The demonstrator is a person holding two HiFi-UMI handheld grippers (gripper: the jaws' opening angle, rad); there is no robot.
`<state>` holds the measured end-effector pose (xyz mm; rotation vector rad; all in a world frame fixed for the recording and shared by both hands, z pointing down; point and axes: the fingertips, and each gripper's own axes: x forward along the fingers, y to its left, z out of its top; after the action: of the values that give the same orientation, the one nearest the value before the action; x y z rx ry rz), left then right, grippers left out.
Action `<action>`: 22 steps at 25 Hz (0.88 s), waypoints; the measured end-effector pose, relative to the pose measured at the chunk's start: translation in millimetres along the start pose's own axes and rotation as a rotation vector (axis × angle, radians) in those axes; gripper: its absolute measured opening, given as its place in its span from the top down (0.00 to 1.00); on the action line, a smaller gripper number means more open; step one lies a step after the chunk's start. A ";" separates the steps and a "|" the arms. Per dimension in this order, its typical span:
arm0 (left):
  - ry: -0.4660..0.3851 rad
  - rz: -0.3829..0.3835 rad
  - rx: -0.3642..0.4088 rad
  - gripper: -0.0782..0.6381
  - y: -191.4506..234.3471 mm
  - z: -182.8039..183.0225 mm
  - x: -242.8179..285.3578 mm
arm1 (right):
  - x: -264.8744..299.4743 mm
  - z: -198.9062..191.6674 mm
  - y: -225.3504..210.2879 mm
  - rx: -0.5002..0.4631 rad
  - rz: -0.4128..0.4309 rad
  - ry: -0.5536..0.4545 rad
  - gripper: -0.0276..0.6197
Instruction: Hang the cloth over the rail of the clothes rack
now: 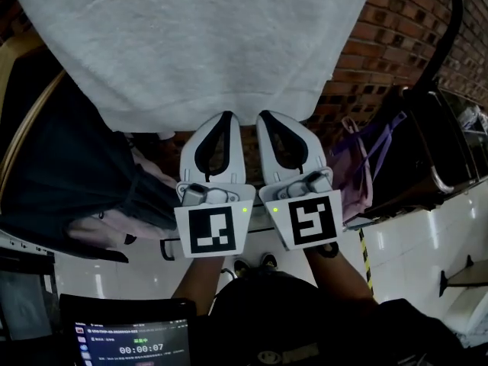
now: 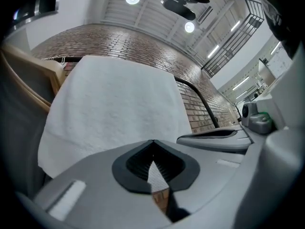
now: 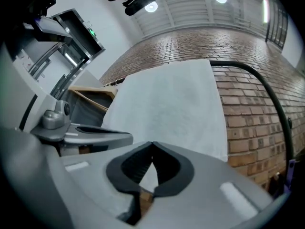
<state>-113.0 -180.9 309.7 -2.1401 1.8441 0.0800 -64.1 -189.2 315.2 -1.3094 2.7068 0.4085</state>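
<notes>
A white cloth (image 1: pixel 191 44) hangs draped in front of the brick wall, and its top fold hides the bar beneath it. A black curved rail (image 3: pixel 267 87) comes out from the cloth's right side, also seen as the black rail (image 2: pixel 198 92) in the left gripper view. My left gripper (image 1: pixel 226 116) and right gripper (image 1: pixel 264 114) stand side by side just at the cloth's lower hem. Both are shut, tips meeting, with nothing visible between them. In the gripper views, the left gripper (image 2: pixel 152 141) and right gripper (image 3: pixel 152 143) point up at the cloth (image 2: pixel 114 109).
A dark garment (image 1: pixel 69 174) hangs at the left beside a wooden frame (image 1: pixel 23 128). Purple and pink fabric (image 1: pixel 358 166) hangs at the right. A tablet screen (image 1: pixel 130 345) sits at the bottom left. Brick wall (image 1: pixel 381 36) stands behind, with white tiled floor (image 1: pixel 427 242) below.
</notes>
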 end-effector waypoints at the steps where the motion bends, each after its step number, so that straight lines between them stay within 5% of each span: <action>1: -0.002 0.002 -0.002 0.88 0.5 0.8 -1.1 | 0.0 0.9 2.5 -0.001 0.004 -0.001 0.95; 22: -0.015 -0.014 -0.015 0.88 -12.5 5.2 2.7 | -4.2 -0.4 0.1 -0.009 0.009 -0.007 0.95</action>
<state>-99.6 -180.6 306.6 -2.1565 1.8256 0.1074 -61.5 -186.1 316.4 -1.2957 2.7095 0.4253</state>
